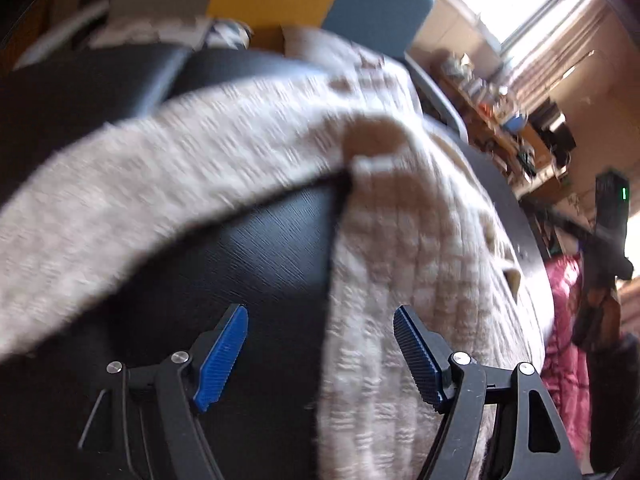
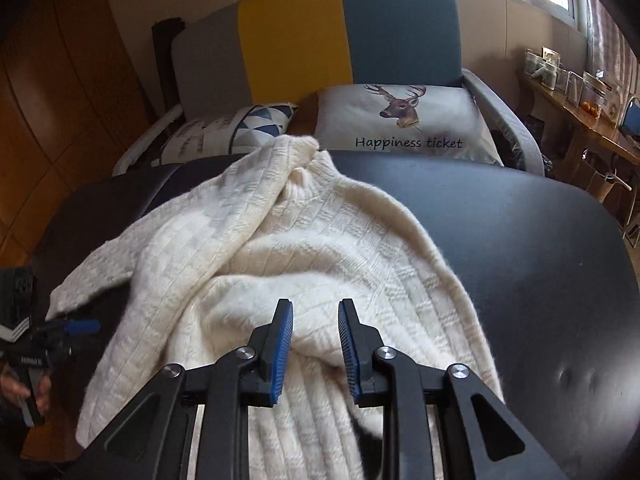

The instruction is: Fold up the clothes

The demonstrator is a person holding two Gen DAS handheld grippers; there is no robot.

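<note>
Across the dark surface [image 2: 520,240] the sweater [image 2: 300,240] lies rumpled, collar at twelve o'clock. Left tongs [image 1: 320,354] gape over its edge; right tongs [image 2: 316,350], part-open and empty, straddle a hem fold, likely lining up a pinch.

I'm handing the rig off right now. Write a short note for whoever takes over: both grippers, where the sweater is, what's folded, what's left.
Left gripper: open, holding nothing, low over the black textured table beside the sweater's edge; this view is motion-blurred.
Right gripper: open with a narrow gap, above the near bunched part of the sweater; no grip visible.
Cream cable-knit sweater: lies rumpled on the table, one sleeve splayed toward the left side, collar end toward the deer-print cushion.
Done: no neat fold visible.
Left: flatten it, fold in the sleeves, fold the body.
</note>
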